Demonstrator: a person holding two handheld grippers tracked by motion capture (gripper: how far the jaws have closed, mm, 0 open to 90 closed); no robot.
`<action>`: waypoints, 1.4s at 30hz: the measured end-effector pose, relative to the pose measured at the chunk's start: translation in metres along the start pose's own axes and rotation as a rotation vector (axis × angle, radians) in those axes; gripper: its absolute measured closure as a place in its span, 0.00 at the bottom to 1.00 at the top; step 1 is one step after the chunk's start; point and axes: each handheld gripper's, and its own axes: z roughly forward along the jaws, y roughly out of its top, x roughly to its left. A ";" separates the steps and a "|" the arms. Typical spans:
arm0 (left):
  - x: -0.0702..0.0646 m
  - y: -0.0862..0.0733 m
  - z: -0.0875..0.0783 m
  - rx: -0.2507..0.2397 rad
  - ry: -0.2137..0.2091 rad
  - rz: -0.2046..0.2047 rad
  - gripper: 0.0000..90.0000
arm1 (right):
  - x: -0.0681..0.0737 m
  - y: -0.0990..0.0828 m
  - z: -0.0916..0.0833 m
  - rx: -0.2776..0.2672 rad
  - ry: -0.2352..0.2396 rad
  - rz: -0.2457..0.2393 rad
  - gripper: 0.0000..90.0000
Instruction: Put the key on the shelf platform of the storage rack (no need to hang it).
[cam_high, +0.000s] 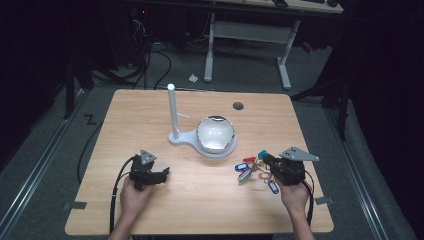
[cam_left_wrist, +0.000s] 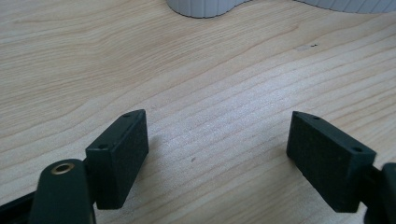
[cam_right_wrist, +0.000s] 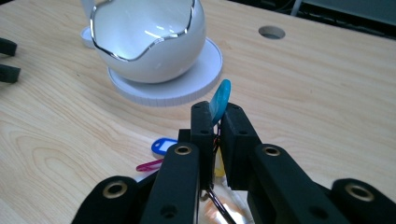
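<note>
A bunch of coloured key tags lies on the wooden table at the right front. My right gripper is shut on a teal key tag from the bunch, which sticks up between its black pads. A blue tag and a pink one lie beside the jaws. A white egg-shaped bowl with a chrome rim sits on a white base with an upright post. My left gripper rests open at the left front, with bare wood between its pads.
The white base's edge lies just ahead of my left gripper. A round cable hole is in the table's far right part. A white desk frame and cables stand on the floor beyond the table.
</note>
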 end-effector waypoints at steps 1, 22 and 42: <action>0.000 0.000 0.000 0.000 0.000 0.001 0.23 | 0.000 0.003 -0.002 -0.007 0.004 -0.008 0.96; 0.000 0.000 0.000 0.000 -0.001 0.002 0.23 | 0.000 0.056 -0.032 -0.105 0.050 -0.052 0.96; 0.001 0.000 0.000 0.003 -0.003 0.008 0.23 | 0.012 0.124 -0.046 -0.184 0.128 -0.116 0.96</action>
